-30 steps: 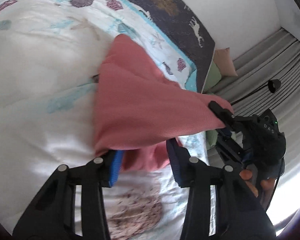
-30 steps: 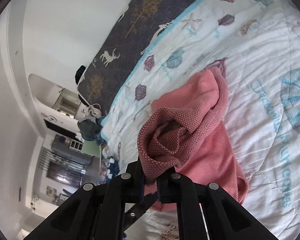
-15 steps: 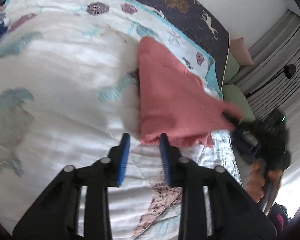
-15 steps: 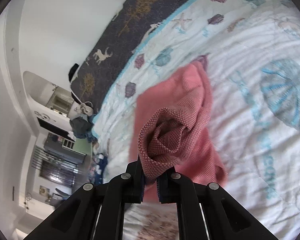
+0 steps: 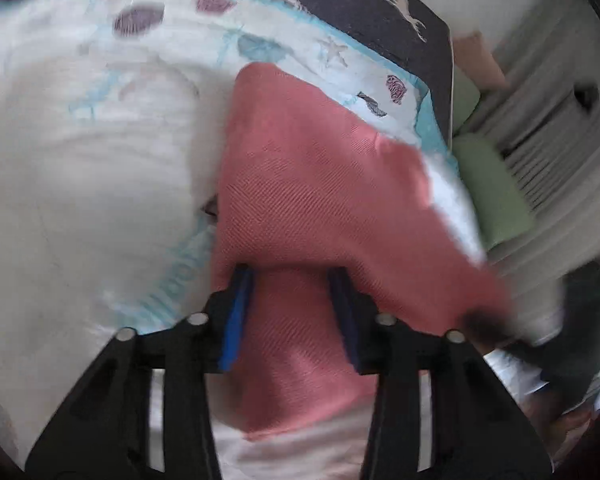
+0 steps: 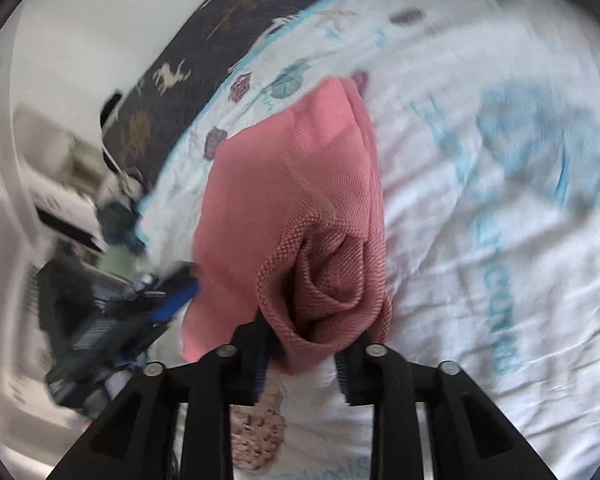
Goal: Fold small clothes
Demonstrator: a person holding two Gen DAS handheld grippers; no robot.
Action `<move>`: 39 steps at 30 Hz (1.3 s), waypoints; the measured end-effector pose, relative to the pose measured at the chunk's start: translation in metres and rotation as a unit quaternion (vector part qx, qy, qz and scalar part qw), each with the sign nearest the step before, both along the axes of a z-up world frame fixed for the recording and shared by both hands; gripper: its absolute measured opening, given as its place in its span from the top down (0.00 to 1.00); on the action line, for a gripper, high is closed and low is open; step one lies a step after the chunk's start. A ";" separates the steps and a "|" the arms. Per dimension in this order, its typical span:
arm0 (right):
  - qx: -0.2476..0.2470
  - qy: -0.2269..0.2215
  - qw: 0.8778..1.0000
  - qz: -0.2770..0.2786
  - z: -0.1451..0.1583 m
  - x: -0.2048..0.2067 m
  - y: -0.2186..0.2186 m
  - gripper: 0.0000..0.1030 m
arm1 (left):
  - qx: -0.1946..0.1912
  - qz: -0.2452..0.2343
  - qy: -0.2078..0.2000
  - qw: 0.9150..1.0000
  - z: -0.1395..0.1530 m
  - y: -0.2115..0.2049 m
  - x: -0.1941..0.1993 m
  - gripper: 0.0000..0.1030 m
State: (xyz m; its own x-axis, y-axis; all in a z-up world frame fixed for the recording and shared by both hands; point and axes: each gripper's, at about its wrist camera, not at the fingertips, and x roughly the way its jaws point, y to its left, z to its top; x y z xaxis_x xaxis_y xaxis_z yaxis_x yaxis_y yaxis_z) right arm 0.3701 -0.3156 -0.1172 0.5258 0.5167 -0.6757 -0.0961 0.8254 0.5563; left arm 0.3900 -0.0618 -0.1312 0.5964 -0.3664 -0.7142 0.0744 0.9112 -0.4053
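Right gripper (image 6: 304, 344) jaws opening; a bunched corner of pink knit cloth (image 6: 284, 200) is seen between them. Cloth is spread on white shell-print quilt (image 6: 480, 200). Left gripper (image 6: 172, 300) blurred beside it.

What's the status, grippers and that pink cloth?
Left gripper and right gripper both opening, pink cloth between each pair of jaws. Cloth draped on bedspread. Nothing blocking.

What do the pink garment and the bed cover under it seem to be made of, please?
Pink garment: looks like a knitted fabric, matt, with a visible waffle-like weave and soft rolled folds; the fibre cannot be told. Bed cover: seemingly a thin quilted woven cloth, white with printed shells and starfish, lightly wrinkled with a slight sheen.
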 end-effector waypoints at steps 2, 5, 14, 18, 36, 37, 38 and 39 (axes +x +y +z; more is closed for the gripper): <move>-0.029 -0.011 0.999 -0.019 0.014 -0.002 -0.003 0.59 | 0.041 -0.011 -0.003 0.999 0.004 -0.006 -0.005 0.58; -0.014 -0.029 0.998 -0.053 0.037 0.001 -0.012 0.59 | 0.043 -0.010 -0.003 0.999 0.008 -0.005 -0.015 0.58; -0.070 -0.011 0.989 0.127 0.027 0.020 0.091 0.60 | 0.126 -0.005 -0.005 0.992 0.000 -0.011 -0.039 0.36; -0.107 0.000 0.987 0.117 -0.010 0.011 0.081 0.68 | 0.121 0.008 0.004 0.993 0.000 -0.005 -0.044 0.35; -0.200 -0.078 0.973 0.088 0.056 -0.024 0.082 0.57 | 0.018 -0.078 -0.010 0.997 0.005 -0.019 -0.040 0.94; -0.202 -0.073 0.972 0.093 0.048 -0.021 0.087 0.57 | 0.002 -0.075 -0.005 0.997 0.005 -0.013 -0.039 0.94; -0.211 -0.066 0.971 0.093 0.037 -0.017 0.088 0.57 | -0.017 -0.070 0.004 0.997 0.003 -0.006 -0.040 0.95; -0.227 -0.058 0.968 0.086 0.027 -0.014 0.085 0.57 | -0.027 -0.066 0.012 0.997 0.001 -0.002 -0.040 0.96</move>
